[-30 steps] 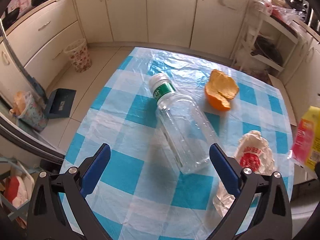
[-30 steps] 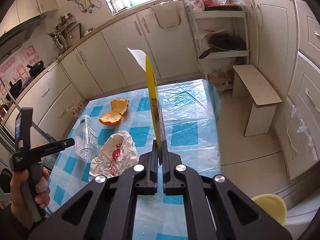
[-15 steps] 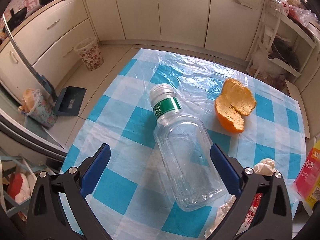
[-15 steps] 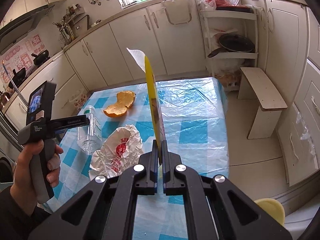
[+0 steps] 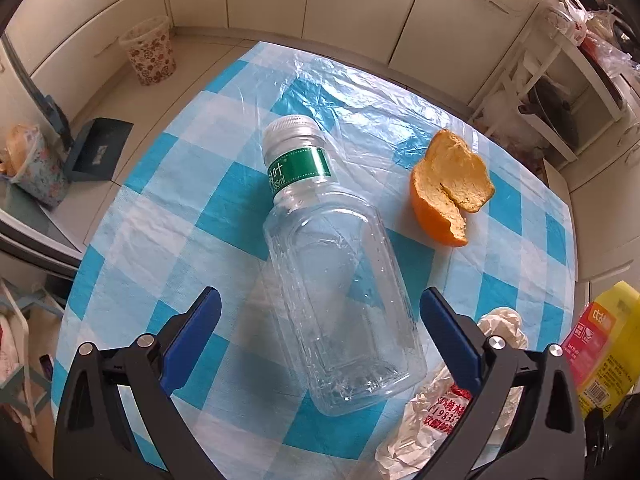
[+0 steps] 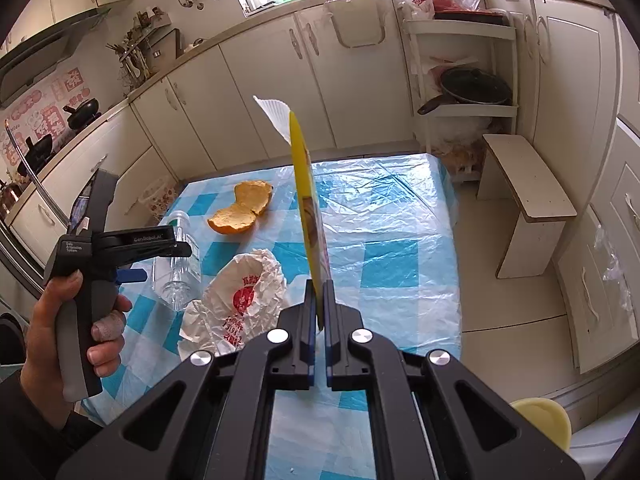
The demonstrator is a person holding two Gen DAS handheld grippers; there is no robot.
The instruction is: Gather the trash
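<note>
— On the checked tablecloth [image 5: 168, 208], at centre: clear plastic bottle [image 5: 340, 304] lying flat, cap toward twelve o'clock, between the spread blue fingers [image 5: 192, 324] of the left gripper [image 5: 320, 312], untouched.
— At five o'clock?
— Crumpled wrapper [image 5: 432, 420]. Orange peel [image 5: 448, 188] at two o'clock.
— Right gripper [image 6: 319, 304]?
— Clamped on a yellow packet [image 6: 308, 208], upright.

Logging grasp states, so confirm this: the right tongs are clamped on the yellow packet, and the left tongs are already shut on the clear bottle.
Not quite. The left tongs are open, straddling the clear bottle without gripping it, as the left wrist view shows. The right tongs are indeed clamped on the yellow packet.
</note>
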